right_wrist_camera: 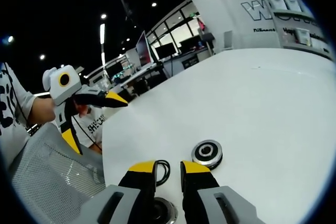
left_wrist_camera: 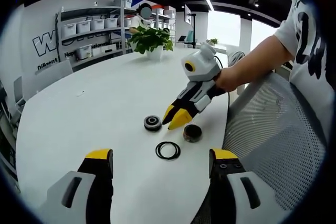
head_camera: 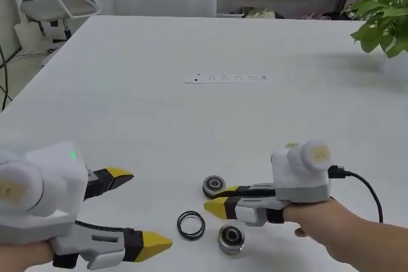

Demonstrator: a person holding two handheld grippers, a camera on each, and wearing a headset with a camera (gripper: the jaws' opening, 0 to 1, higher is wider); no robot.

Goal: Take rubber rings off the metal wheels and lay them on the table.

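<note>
Two small metal wheels lie near the table's front edge: one (head_camera: 214,186) (left_wrist_camera: 153,123) (right_wrist_camera: 207,152) farther from me, one (head_camera: 231,237) (left_wrist_camera: 192,132) (right_wrist_camera: 164,211) closer. Loose black rubber rings (head_camera: 190,224) (left_wrist_camera: 168,150) (right_wrist_camera: 163,170) lie flat beside them. My right gripper (head_camera: 215,205) (right_wrist_camera: 168,169) hovers between the two wheels, its jaws a narrow gap apart with nothing in them; it also appears as the right gripper (left_wrist_camera: 176,119). My left gripper (head_camera: 140,209) (left_wrist_camera: 160,158) is wide open and empty, left of the rings, also seen as the left gripper (right_wrist_camera: 94,120).
The white table (head_camera: 191,125) stretches far ahead, with a flush socket strip (head_camera: 231,79) at its middle. A potted plant (head_camera: 382,27) stands at the far right, office chairs (head_camera: 60,4) beyond the far edge. A mesh chair (left_wrist_camera: 268,129) is close behind the front edge.
</note>
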